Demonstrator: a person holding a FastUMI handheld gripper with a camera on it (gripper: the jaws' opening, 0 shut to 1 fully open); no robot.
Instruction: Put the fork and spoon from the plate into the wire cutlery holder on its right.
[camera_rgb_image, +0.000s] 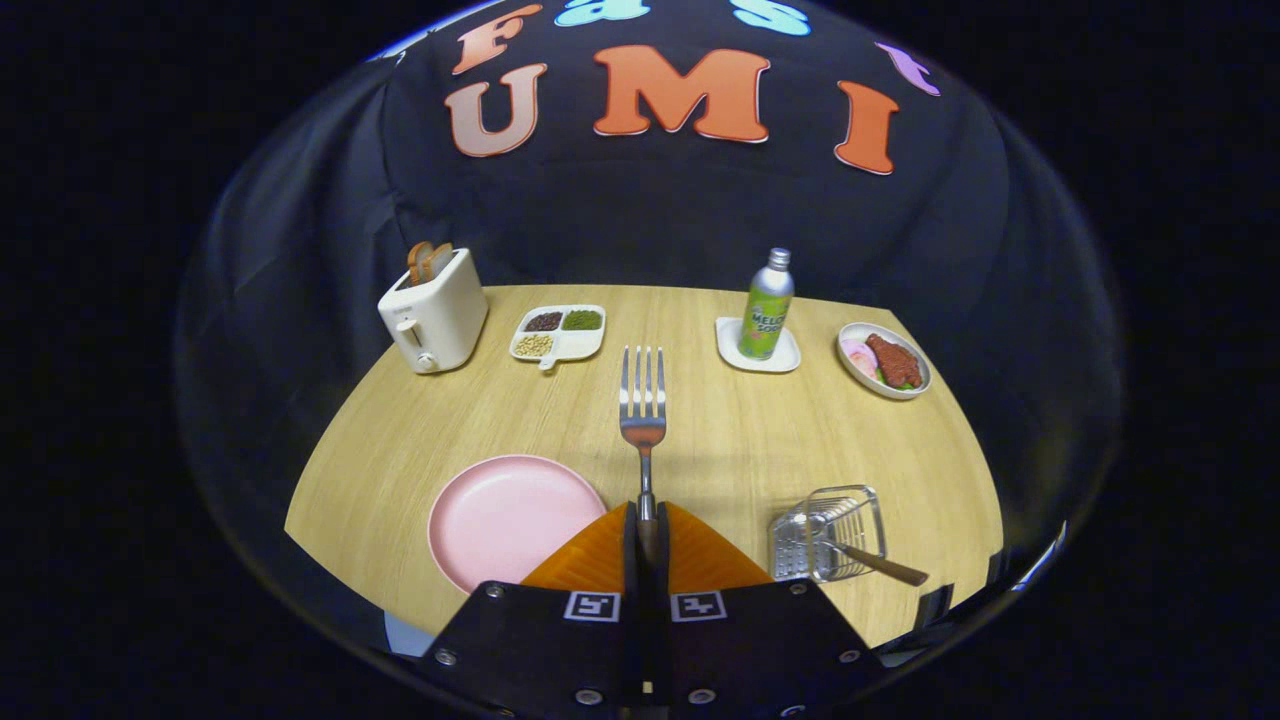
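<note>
My gripper (643, 520) is shut on the handle of a metal fork (642, 405), whose tines point forward and up, well above the table. The pink plate (505, 520) lies bare just left of the fingers. To the right of the fingers stands the wire cutlery holder (830, 535). A spoon with a brown handle (880, 565) rests in the holder, its handle sticking out to the right.
Along the back of the wooden table (720, 440) stand a white toaster with toast (435, 310), a divided dish of beans (558, 332), a green bottle on a white coaster (766, 305) and a bowl of food (885, 360). The table's front edge runs close beneath the fingers.
</note>
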